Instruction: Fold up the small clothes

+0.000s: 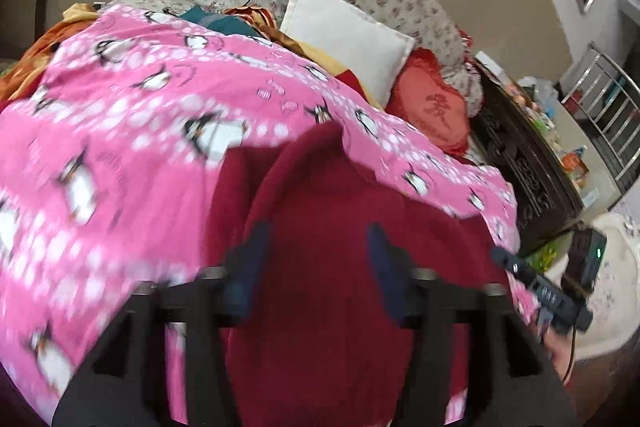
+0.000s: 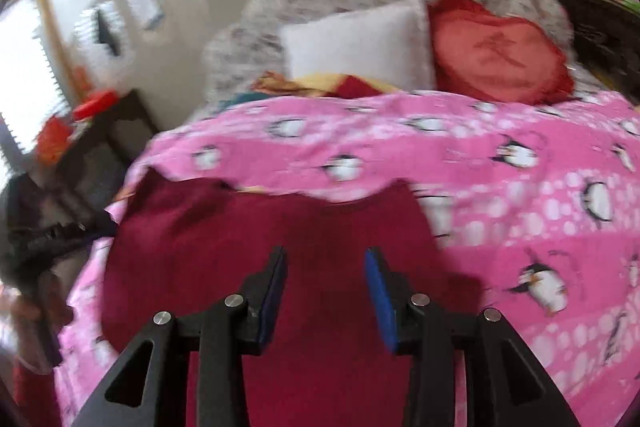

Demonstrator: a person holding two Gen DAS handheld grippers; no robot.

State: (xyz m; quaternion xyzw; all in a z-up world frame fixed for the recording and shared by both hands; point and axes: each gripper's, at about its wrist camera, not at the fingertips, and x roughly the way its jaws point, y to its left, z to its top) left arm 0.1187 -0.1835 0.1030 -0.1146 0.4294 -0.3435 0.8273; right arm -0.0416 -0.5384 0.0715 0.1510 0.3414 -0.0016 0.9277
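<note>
Left tool (image 1: 316, 267): jaws spread, nothing between them, hovering over the maroon garment (image 1: 320, 307). Right tool (image 2: 325, 291): jaws likewise spread and empty, over the same cloth (image 2: 248, 247). Both views are motion-blurred, so I cannot tell whether either tool touches the fabric.

Position of the garment: it lies on the pink penguin sheet (image 1: 120, 131) that covers the bed, directly ahead of and beneath both tools. In the right wrist view its long axis appears to run left to right, with a wavy far edge lying away from me. In the left wrist view a raised hump of it points away from the tool, so it does not lie flat there.

Judgement: both tools are about equally near. The left one sits by the humped part, the right one over the flatter middle.

Surroundings, left to right in the right wrist view: a dark side table (image 2: 120, 131) off the bed, the white pillow (image 2: 360, 43), the red heart cushion (image 2: 500, 55). All lie well beyond the garment's far edge. Nothing lies on the garment itself, and nothing stands between tools and cloth. The hump may need smoothing before a clean fold.
</note>
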